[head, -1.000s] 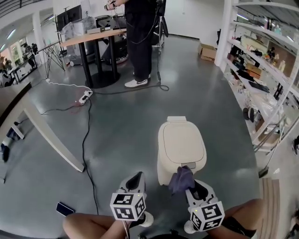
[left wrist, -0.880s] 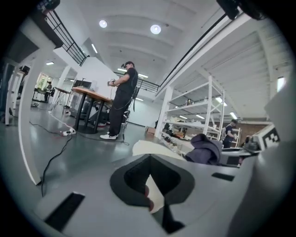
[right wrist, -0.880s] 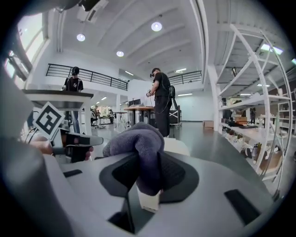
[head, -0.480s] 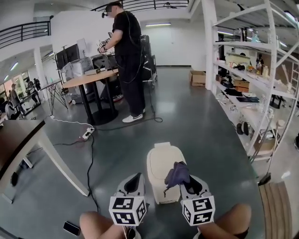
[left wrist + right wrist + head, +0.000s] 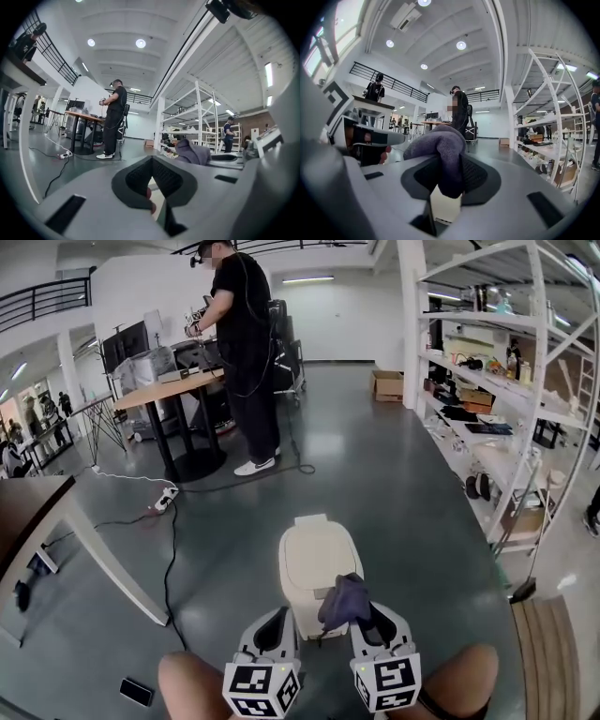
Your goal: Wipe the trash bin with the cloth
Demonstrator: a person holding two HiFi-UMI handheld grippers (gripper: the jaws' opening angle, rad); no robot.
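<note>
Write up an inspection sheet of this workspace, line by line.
Surface: grey glossy floor.
Job's things: cream trash bin upright, lid shut; purple cloth bunched at its near edge.
Clutter: dark phone-like object on the floor.
Grippers: left gripper shut, empty; right gripper shut on the cloth.
Cables: black cable and power strip on the floor, left of the bin.
Surroundings: person standing at a table; shelving at right.

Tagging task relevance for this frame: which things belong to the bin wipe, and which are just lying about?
In the job:
trash bin
cloth, clamped in the right gripper
left gripper, shut and empty

Lying about:
power strip with its cable
phone on the floor
cardboard box
shelving
table
</note>
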